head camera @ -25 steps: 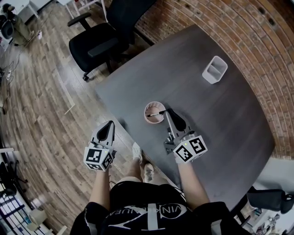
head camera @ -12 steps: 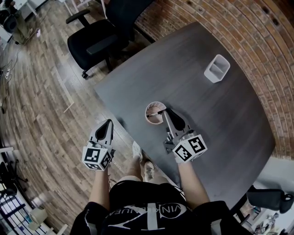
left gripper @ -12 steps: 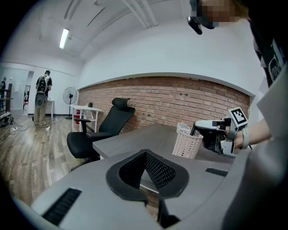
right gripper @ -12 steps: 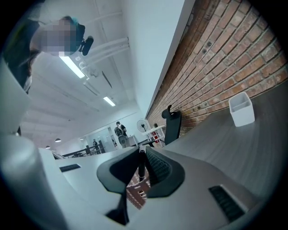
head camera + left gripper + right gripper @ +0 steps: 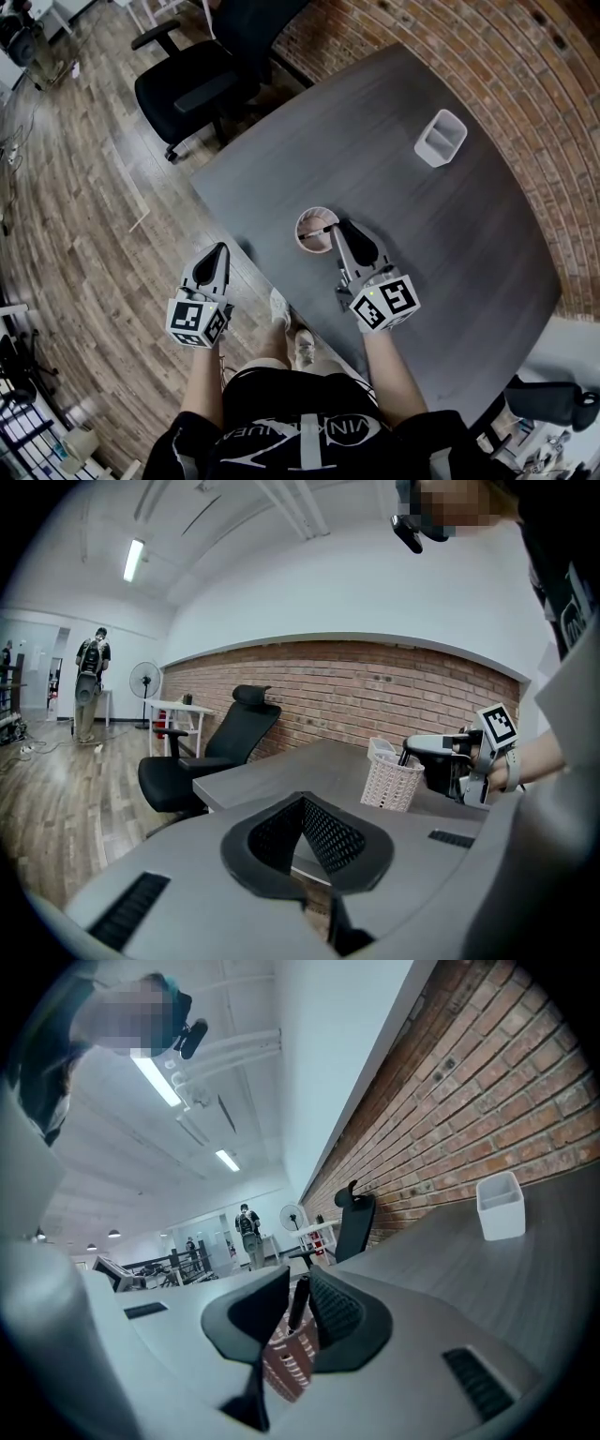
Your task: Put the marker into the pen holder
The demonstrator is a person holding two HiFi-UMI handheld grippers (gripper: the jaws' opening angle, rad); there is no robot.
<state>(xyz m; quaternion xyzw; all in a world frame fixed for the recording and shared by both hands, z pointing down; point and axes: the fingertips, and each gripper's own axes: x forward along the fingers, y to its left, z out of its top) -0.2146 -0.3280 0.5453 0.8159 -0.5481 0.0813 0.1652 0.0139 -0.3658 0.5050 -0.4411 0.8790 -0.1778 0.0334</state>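
The round pinkish mesh pen holder (image 5: 315, 232) stands near the table's front left edge. My right gripper (image 5: 339, 227) is shut on a black marker (image 5: 322, 230), which it holds over the holder's rim. In the right gripper view the marker (image 5: 297, 1303) stands between the two pads, with the holder (image 5: 284, 1365) just below. My left gripper (image 5: 220, 251) hangs off the table to the left, over the floor, shut and empty. The left gripper view has the holder (image 5: 391, 782) across the table with the right gripper (image 5: 437, 758) beside it.
A white rectangular container (image 5: 440, 140) sits at the far side of the dark grey table (image 5: 450, 244). A black office chair (image 5: 192, 80) stands beyond the table's left corner. A brick wall (image 5: 487, 56) runs behind the table. The person's feet (image 5: 291, 333) are under the front edge.
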